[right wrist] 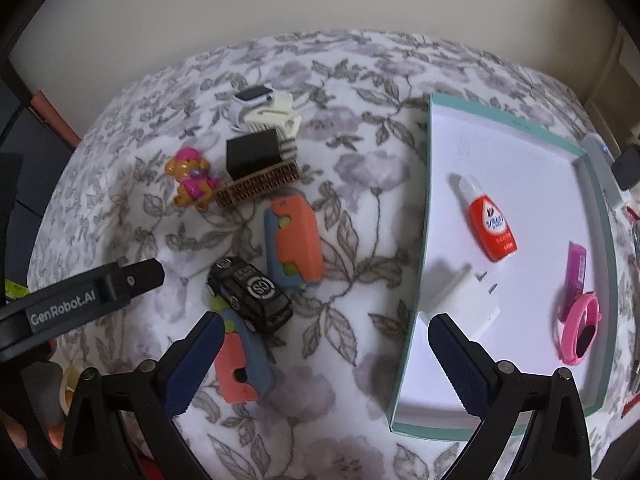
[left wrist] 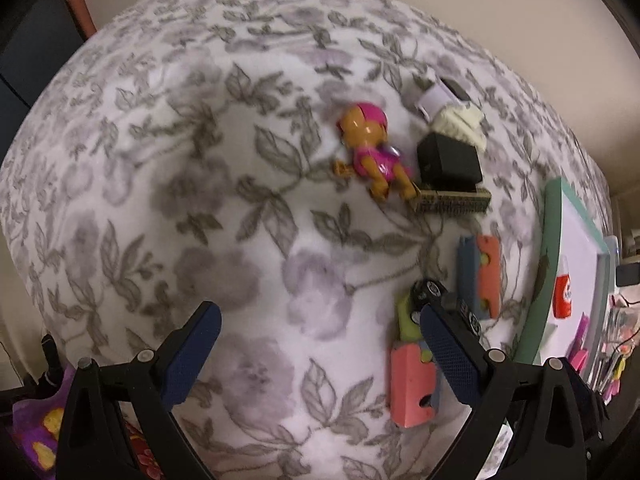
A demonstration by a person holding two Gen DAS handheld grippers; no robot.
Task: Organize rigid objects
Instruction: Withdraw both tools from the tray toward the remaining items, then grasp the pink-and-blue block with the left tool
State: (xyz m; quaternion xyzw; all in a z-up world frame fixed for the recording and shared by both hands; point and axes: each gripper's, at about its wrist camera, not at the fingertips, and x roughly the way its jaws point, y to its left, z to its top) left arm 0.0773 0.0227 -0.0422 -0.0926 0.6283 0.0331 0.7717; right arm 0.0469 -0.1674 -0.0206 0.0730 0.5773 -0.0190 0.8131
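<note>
So both claws, left claw [left wrist: 320,336] and right claw [right wrist: 324,344], are spread wide, empty. Black toy car [right wrist: 250,294] lies diagonally on the floral surface [right wrist: 360,240], left of the tray [right wrist: 420,248], nose toward the camera-right.

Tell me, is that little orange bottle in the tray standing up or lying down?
Lying down. The orange bottle rests flat on the tray floor, white cap pointing away.
</note>
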